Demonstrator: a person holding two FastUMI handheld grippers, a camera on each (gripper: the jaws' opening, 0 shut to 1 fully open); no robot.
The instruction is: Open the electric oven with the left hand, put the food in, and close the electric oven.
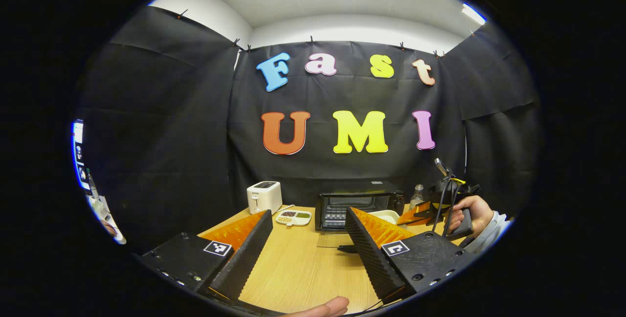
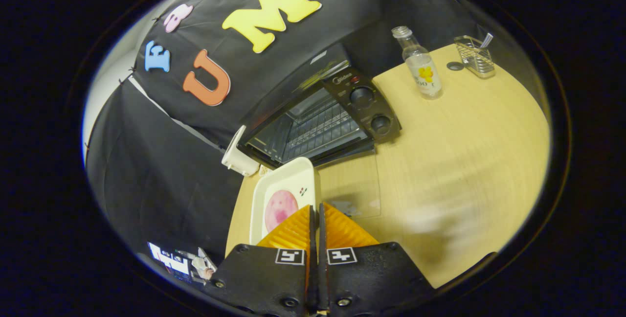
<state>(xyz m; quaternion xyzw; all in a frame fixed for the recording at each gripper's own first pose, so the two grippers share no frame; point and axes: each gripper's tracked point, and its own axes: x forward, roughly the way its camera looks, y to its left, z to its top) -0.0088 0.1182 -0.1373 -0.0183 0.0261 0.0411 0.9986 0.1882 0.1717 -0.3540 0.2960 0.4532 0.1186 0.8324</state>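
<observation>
Before the open oven (image 2: 318, 121), a white tray (image 2: 283, 194).

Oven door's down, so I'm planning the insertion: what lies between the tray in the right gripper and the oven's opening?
Right gripper view: between the white tray and the oven lies the lowered glass door, nothing on it.

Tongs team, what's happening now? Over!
Left tongs open, holding nothing. Right tongs shut on tray rim with pink food. Oven door down, rack bare, path clear.
</observation>
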